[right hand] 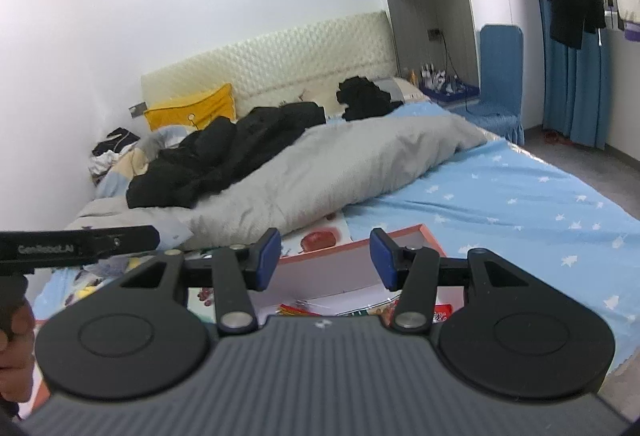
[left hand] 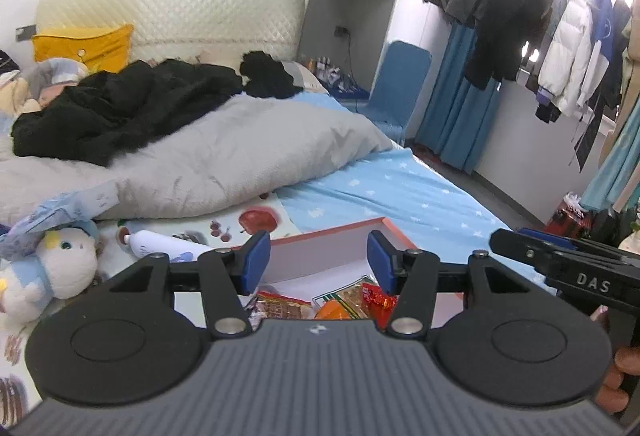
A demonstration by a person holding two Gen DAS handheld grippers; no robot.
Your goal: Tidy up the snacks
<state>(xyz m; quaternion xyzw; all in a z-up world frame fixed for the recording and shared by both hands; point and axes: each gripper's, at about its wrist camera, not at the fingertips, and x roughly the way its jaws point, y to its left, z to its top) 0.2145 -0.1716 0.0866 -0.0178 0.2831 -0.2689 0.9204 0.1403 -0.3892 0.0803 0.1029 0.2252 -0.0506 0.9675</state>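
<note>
Left wrist view: both the left gripper (left hand: 318,262) and right gripper (right hand: 325,260) hang spread, empty, above the snack box (left hand: 320,256).

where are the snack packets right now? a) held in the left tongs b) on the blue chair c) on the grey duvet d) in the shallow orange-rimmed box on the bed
d: the colourful snack packets lie inside the shallow orange-rimmed box on the bed, and both the left tongs and the right tongs are open and empty.

Snacks (left hand: 340,302) lie in box (left hand: 320,256) on bed (left hand: 400,192).
</note>
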